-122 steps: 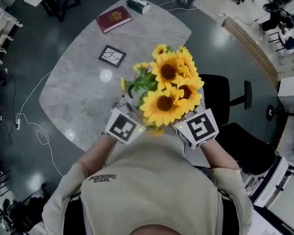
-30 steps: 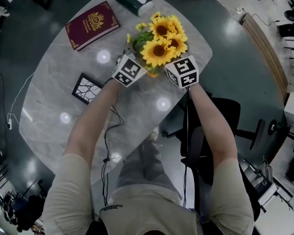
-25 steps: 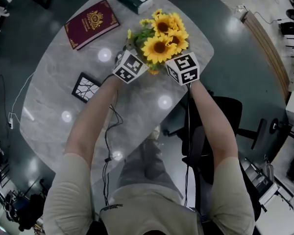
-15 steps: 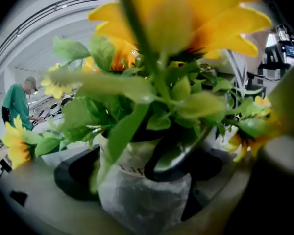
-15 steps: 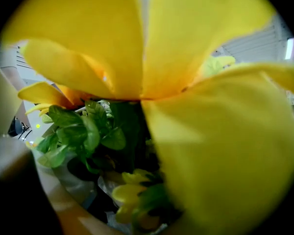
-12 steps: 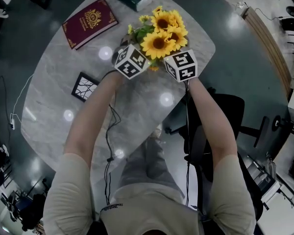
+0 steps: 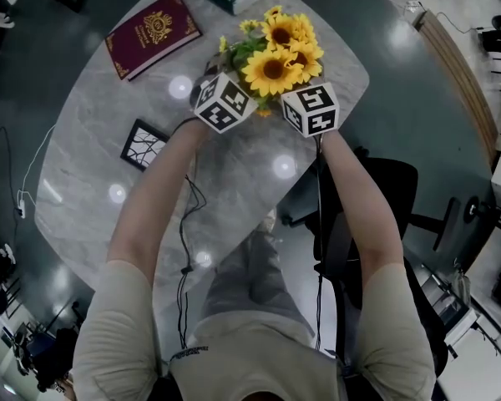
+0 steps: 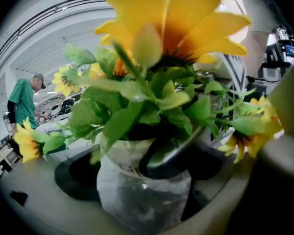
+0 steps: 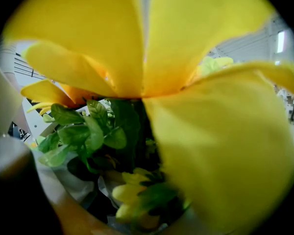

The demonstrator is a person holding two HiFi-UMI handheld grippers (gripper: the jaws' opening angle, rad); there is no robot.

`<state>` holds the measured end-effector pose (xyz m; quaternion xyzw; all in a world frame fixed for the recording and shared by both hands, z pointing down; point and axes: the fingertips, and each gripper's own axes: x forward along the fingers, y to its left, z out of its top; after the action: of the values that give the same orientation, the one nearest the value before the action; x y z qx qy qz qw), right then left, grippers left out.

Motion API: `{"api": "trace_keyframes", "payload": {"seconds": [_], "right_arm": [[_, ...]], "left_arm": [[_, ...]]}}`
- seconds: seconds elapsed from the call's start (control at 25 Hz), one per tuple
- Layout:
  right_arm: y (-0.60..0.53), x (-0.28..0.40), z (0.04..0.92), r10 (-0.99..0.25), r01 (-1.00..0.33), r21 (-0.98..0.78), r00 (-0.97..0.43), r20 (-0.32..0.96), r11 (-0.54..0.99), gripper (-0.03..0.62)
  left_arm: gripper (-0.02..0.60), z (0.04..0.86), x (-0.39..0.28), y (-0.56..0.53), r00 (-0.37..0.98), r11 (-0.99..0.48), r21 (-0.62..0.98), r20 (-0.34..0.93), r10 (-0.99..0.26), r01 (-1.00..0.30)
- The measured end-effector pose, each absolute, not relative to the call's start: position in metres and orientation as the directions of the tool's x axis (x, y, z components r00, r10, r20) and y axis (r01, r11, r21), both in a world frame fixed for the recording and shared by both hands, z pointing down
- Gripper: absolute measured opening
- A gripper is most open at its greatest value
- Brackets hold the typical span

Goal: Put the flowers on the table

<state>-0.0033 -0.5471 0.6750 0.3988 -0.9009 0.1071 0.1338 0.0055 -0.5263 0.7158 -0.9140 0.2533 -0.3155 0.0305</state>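
Flowers moved out over the table, left gripper clasping their pot, right gripper unreadable behind petals.

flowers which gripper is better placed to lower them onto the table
Left, probably. The left gripper shows the pot centred in its grip, so it can steer it down to the table. The right gripper looks into a petal, so its hold is unclear.

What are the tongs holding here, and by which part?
The left tongs grip the sunflower pot by its pale body, under the leaves. The right tongs sit beside it, but petals hide their grip: cannot tell.
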Motion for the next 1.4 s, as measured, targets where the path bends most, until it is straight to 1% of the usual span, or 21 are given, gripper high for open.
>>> {"api": "trace_keyframes", "payload": {"seconds": [0.16, 0.4, 1.08, 1.4], "right_arm": [[-0.546, 0.002, 0.675, -0.693, -0.748, -0.102, -0.650, 0.312, 0.656, 0.518], [-0.541, 0.006, 0.678, -0.701, -0.753, -0.095, -0.645, 0.303, 0.652, 0.519], [-0.519, 0.026, 0.669, -0.732, -0.786, -0.086, -0.605, 0.313, 0.613, 0.519], [-0.488, 0.047, 0.659, -0.757, -0.811, -0.104, -0.577, 0.306, 0.576, 0.518]], "left_arm": [[0.511, 0.711, 0.003, -0.525, 0.681, -0.863, -0.210, 0.540, -0.494, -0.460], [0.509, 0.711, 0.006, -0.519, 0.681, -0.869, -0.252, 0.542, -0.492, -0.426], [0.509, 0.707, 0.007, -0.497, 0.697, -0.862, -0.219, 0.512, -0.501, -0.458], [0.509, 0.691, -0.002, -0.472, 0.704, -0.830, -0.192, 0.452, -0.548, -0.523]]}}
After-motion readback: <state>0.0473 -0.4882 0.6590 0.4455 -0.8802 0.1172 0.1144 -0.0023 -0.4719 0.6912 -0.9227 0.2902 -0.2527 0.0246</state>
